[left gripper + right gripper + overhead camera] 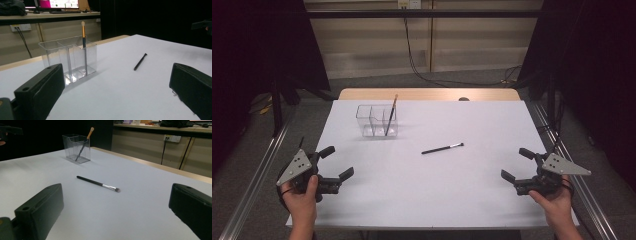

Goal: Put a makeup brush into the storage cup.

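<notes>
A clear plastic organizer [376,120] [68,58] [76,148] with compartments stands toward the back left of the white table. One brush with a gold-and-black handle [391,115] [84,37] [85,141] leans upright in its right compartment. A second brush, black-handled with a silver ferrule [442,148] [140,61] [98,183], lies flat near the table's middle. My left gripper [337,162] [117,95] rests open at the front left, nothing between its jaws. My right gripper [517,164] [117,215] sits open at the front right, likewise holding nothing. Both are well short of the lying brush.
The white table surface [427,190] ends on a wooden strip [427,94] at the back. Metal rails [257,175] run along both sides. Cables [422,70] trail on the floor behind. A desk with a monitor [62,3] stands in the background.
</notes>
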